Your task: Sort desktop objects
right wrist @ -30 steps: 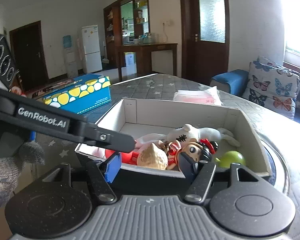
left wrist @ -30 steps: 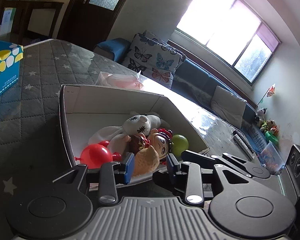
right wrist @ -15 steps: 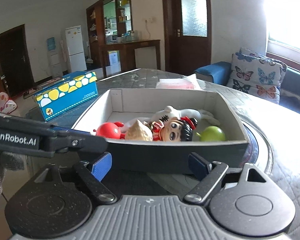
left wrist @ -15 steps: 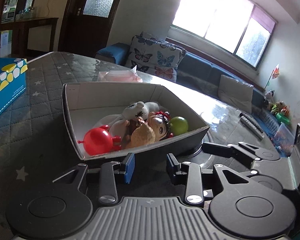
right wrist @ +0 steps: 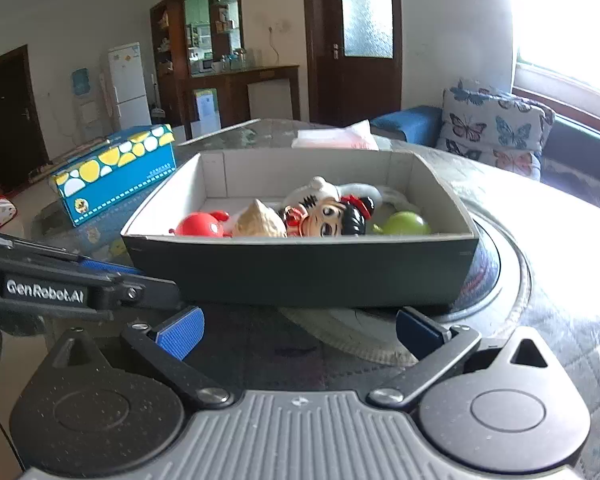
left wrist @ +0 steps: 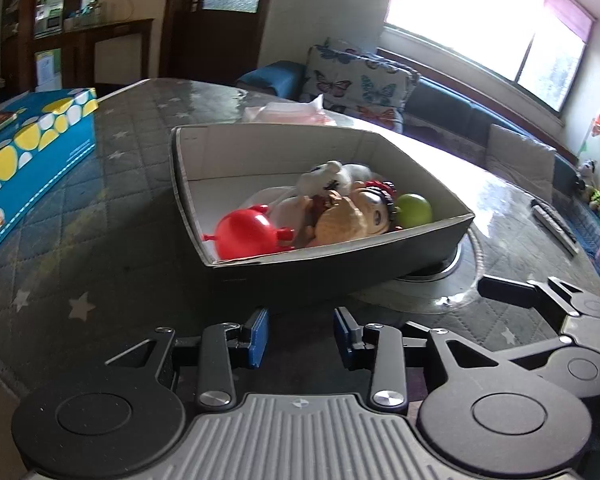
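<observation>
**Toys Boxed, Both Grippers Empty at the Near Wall**

Evidently the sorting is far along: the cardboard box (right wrist: 300,268) sits on the quilted table (left wrist: 100,240), holding a red toy (left wrist: 246,236), a tan walnut-like piece (left wrist: 340,222), a big-headed doll (right wrist: 334,218), a white plush (right wrist: 320,192) and a green ball (left wrist: 414,210), all crowded toward the near wall.

The left gripper (left wrist: 300,334) hovers at 6 o'clock of the box, its jaws parted a little and holding nothing. The right gripper (right wrist: 296,330) stands beside it with jaws spread wide, likewise empty. A blue tissue box (right wrist: 116,172) lies at 10 o'clock of the box, and a pink packet (right wrist: 336,140) at 12 o'clock, just behind its far wall.

The box looks light and stiff but thin-walled; pinching the near rim at mid-span would likely carry it, though a hard squeeze could crease it. The plush should be soft and forgiving; the ball is probably smooth and liable to slip, so it wants a centred grip. Whether the red toy is hollow plastic cannot be told from here.
</observation>
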A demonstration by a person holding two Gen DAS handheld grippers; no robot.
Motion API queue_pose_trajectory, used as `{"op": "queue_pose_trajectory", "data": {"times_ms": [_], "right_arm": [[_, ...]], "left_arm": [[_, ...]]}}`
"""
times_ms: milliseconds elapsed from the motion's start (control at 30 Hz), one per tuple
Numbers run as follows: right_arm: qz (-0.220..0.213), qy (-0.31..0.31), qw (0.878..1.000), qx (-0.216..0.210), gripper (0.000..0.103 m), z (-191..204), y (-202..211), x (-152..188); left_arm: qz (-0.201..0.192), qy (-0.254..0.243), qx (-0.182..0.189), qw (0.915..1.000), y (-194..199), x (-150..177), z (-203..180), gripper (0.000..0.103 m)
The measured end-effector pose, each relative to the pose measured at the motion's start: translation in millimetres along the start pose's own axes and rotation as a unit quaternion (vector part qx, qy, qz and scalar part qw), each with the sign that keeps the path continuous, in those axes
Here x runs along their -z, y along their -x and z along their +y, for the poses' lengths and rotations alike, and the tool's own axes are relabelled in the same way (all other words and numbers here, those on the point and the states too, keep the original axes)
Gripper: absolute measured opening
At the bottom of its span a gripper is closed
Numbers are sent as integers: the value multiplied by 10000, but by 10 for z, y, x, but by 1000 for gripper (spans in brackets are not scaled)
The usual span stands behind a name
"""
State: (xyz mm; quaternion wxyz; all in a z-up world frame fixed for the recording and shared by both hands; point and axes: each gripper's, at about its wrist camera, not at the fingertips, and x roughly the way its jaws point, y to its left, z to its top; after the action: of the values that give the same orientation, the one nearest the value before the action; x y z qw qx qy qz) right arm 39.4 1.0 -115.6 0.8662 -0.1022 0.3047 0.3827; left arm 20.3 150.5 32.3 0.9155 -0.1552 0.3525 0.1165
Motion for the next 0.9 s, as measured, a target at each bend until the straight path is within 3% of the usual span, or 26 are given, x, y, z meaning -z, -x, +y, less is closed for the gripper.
{"op": "queue_pose_trajectory", "data": {"times_ms": [567,900], "right_arm": [[70,-83,9998,145,103,14,-41,95],[142,-136,9997,158,103,5,-65,139]], "left_arm": [[188,-302,-800,9962,-125,95,-67,37],[214,-419,-927,9946,-151,107,-96,37]]}}
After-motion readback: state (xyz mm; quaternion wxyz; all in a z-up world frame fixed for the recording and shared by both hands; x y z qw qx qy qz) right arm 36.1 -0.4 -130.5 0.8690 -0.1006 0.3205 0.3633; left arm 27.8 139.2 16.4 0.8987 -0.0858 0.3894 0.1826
